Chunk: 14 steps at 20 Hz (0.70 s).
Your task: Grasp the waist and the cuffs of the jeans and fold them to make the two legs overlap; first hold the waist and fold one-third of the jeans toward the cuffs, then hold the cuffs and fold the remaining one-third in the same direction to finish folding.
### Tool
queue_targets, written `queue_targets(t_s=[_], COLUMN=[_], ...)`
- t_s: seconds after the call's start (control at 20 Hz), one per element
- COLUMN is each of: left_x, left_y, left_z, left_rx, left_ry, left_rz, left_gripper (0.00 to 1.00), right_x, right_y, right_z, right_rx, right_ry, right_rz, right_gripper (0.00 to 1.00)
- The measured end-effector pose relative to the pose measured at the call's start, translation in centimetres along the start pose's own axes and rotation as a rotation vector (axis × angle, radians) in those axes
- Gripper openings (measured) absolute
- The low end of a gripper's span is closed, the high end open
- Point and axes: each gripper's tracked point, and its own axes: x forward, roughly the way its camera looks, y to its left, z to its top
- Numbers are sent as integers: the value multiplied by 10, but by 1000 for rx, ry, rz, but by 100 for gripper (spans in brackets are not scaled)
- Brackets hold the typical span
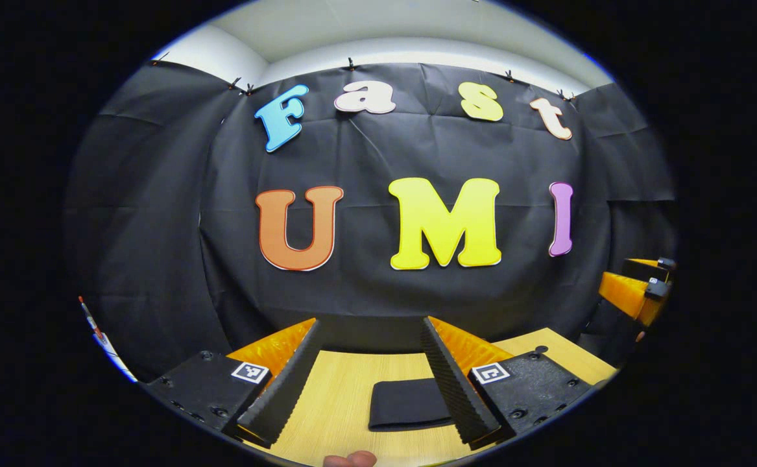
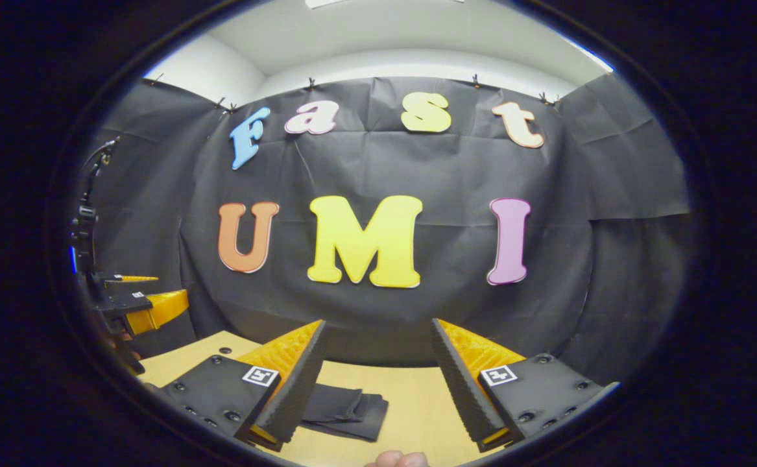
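The jeans (image 1: 409,403) lie as a small dark folded bundle on the wooden table (image 1: 339,395). In the left gripper view they rest low between my left gripper's fingers, nearer the right finger (image 1: 459,389). My left gripper (image 1: 370,383) is open and held above the table, with nothing between its fingers. In the right gripper view the jeans (image 2: 346,408) lie partly behind the left finger (image 2: 290,392), showing layered folds. My right gripper (image 2: 378,389) is open and holds nothing. The other gripper (image 2: 135,308) shows at the far left, and the right one (image 1: 637,292) at the far right.
The black cloth wall (image 1: 417,292) rises just behind the table's far edge. A person's fingertip (image 1: 350,459) shows at the bottom of the left gripper view, and another fingertip (image 2: 396,459) in the right gripper view. A dark stand with cables (image 2: 86,227) is at the left.
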Motion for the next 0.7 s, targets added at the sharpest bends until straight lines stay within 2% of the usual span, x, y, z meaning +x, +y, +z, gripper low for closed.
queue_targets(t_s=[0.4, 0.45, 0.65, 0.7], left_x=[-44, -44, -46, -47], left_y=[5, 5, 4, 3], left_z=[9, 10, 10, 11], left_rx=[-20, -9, 0, -6], left_ry=[-31, -42, -57, -56], left_rz=[2, 11, -2, -12], left_gripper=[98, 100, 98, 89], right_x=[-26, -29, -38, -39], right_y=[27, 30, 35, 36], right_z=[2, 1, -8, -10], right_rx=[-6, -15, -19, -14], right_ry=[-34, -40, -45, -39], right_rz=[-35, -37, -51, -51], right_gripper=[96, 95, 95, 95])
